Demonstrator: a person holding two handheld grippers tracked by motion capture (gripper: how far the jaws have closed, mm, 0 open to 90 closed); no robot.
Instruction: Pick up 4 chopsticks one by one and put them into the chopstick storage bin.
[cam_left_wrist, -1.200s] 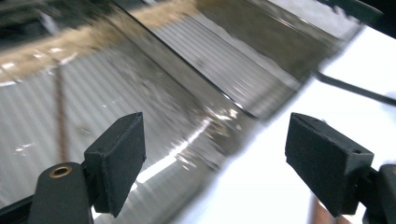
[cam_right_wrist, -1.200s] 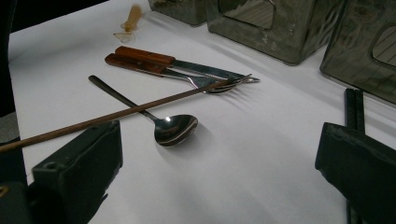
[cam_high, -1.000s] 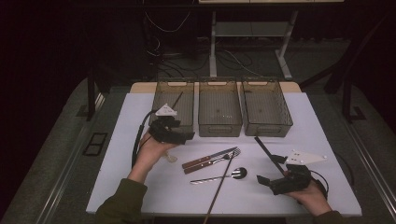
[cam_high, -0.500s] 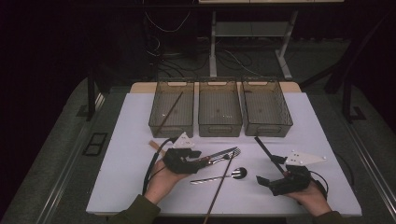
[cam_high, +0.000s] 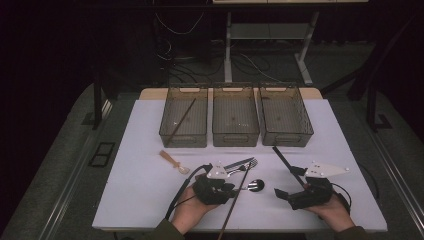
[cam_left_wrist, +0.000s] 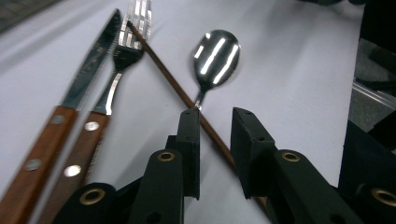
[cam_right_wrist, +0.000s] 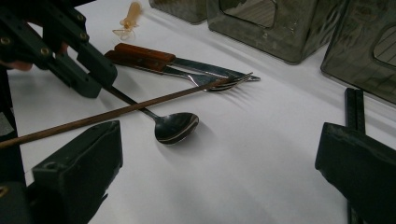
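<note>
My left gripper (cam_high: 231, 189) is low over the white table (cam_high: 150, 200), its jaws a narrow gap apart. In the left gripper view the left gripper (cam_left_wrist: 215, 116) straddles a thin brown chopstick (cam_left_wrist: 163, 74) that crosses a metal spoon (cam_left_wrist: 215, 53); nothing is clamped. A wood-handled knife (cam_left_wrist: 70, 107) and fork (cam_left_wrist: 114, 84) lie just left. My right gripper (cam_high: 289, 181) rests near the front right, wide open and empty, beside a black chopstick (cam_high: 284, 161). The right gripper (cam_right_wrist: 219, 149) faces the spoon (cam_right_wrist: 177, 127) and brown chopstick (cam_right_wrist: 140, 108).
Three clear bins stand in a row at the back; the left bin (cam_high: 184, 131) holds a brown chopstick (cam_high: 181, 121), the middle bin (cam_high: 235, 135) and right bin (cam_high: 286, 134) look bare. A small wooden spoon (cam_high: 172, 161) lies left of the cutlery.
My left gripper came back from the left bin, leaving a chopstick in it, and moved down and right onto the brown chopstick by the spoon. The right gripper stayed put.
</note>
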